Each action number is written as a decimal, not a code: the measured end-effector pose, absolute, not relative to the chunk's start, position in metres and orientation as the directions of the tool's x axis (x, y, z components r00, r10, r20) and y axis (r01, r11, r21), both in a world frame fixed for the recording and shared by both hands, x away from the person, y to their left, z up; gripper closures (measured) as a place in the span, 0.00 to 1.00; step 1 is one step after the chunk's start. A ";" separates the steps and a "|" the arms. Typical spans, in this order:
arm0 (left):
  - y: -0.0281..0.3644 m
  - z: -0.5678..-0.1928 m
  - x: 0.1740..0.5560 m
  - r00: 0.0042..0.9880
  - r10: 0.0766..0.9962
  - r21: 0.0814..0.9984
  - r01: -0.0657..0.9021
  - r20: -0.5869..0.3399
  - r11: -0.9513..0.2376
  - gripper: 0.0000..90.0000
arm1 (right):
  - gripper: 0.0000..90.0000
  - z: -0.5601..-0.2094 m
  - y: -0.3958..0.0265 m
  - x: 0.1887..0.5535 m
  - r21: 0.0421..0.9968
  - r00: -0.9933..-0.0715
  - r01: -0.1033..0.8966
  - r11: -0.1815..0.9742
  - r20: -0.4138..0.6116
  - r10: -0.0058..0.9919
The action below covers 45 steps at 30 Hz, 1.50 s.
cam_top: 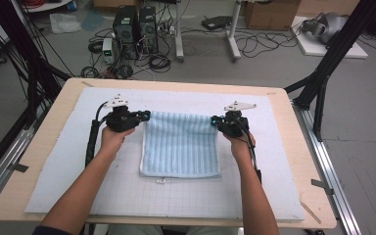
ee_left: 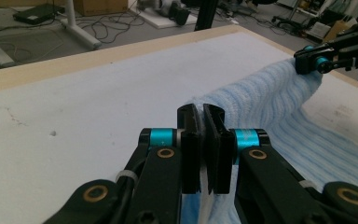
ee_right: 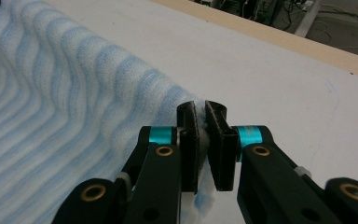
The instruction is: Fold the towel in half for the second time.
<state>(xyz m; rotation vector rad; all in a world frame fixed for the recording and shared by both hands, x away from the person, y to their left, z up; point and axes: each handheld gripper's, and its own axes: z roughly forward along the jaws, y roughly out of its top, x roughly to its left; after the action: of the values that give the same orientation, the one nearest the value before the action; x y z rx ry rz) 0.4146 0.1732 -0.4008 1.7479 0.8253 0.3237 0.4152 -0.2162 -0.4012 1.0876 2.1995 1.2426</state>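
Note:
A light blue striped towel lies in the middle of the white mat. Its far edge is lifted off the mat between the two grippers. My left gripper is shut on the towel's far left corner, with cloth pinched between its black pads. My right gripper is shut on the far right corner, and towel fabric bulges out to the left of its pads. In the left gripper view the right gripper shows at the upper right, holding the other corner.
The mat covers a wooden table with a bare rim all round. A small white label pokes out at the towel's near edge. Beyond the table are computer towers, cables on the floor and black frame legs.

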 end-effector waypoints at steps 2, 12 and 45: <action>0.175 -0.401 0.408 0.725 0.665 0.926 0.353 -0.179 -0.135 0.95 | 0.93 -0.401 -0.217 0.409 0.850 -0.628 0.431 0.304 0.041 0.777; 0.177 -0.405 0.373 0.766 0.625 0.938 0.311 -0.151 -0.154 0.95 | 0.93 -0.399 -0.223 0.378 0.873 -0.666 0.377 0.310 0.023 0.746; 0.187 -0.440 0.296 0.816 0.561 0.916 0.324 -0.143 -0.238 0.95 | 0.93 -0.427 -0.230 0.289 0.872 -0.733 0.332 0.360 -0.002 0.681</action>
<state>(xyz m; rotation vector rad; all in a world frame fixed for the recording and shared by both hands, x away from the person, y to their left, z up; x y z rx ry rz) 0.2960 0.1866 -0.4402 1.8456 0.6723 0.2559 0.2886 -0.2296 -0.4274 0.8876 2.2635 1.3239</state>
